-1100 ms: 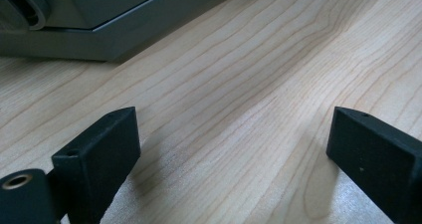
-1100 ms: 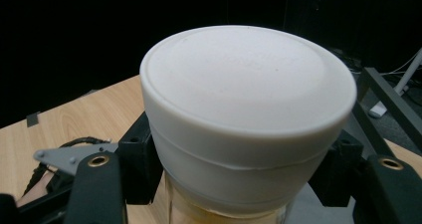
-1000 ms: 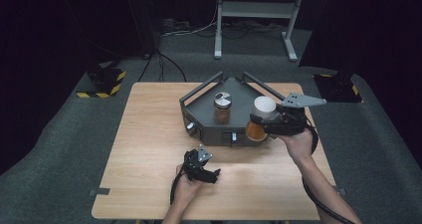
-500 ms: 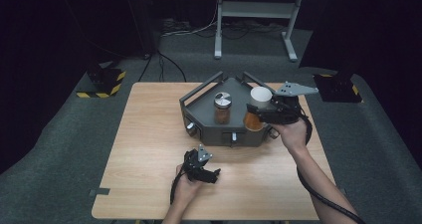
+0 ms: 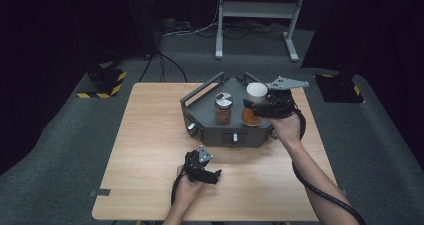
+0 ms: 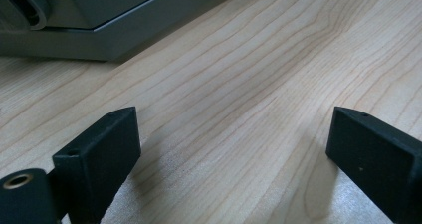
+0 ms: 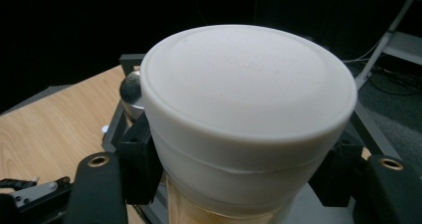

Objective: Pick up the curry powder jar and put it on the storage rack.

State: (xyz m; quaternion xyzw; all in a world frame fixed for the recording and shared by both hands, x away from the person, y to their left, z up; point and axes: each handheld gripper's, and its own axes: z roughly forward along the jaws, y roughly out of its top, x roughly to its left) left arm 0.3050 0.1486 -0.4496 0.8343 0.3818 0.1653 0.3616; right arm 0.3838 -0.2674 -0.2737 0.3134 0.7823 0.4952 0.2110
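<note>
So we're looking down on a light wooden table (image 5: 150,150) with a dark grey angular tray (image 5: 200,116) sitting toward its far edge, a bit right of centre. Inside the tray there's a small jar with a silver lid (image 5: 223,108) and brownish contents, standing upright near the middle.

Our right gripper (image 5: 252,107) is over the right side of the tray, jaws clamped on either side of a white-lidded jar (image 5: 254,104) with orange stuff in it. From the right gripper view the white lid (image 7: 249,109) takes up most of the frame, with a black jaw pressed against each side just under the lid. We can't tell whether the jar's bottom is touching the tray floor or is just above it.

Our left gripper (image 5: 216,176) is down near the table's near edge, around the middle, resting low on the wood. In the left gripper view its jaws are spread wide apart with nothing between them but bare table, and the tray's front wall (image 6: 99,20) shows near the top left.
</note>
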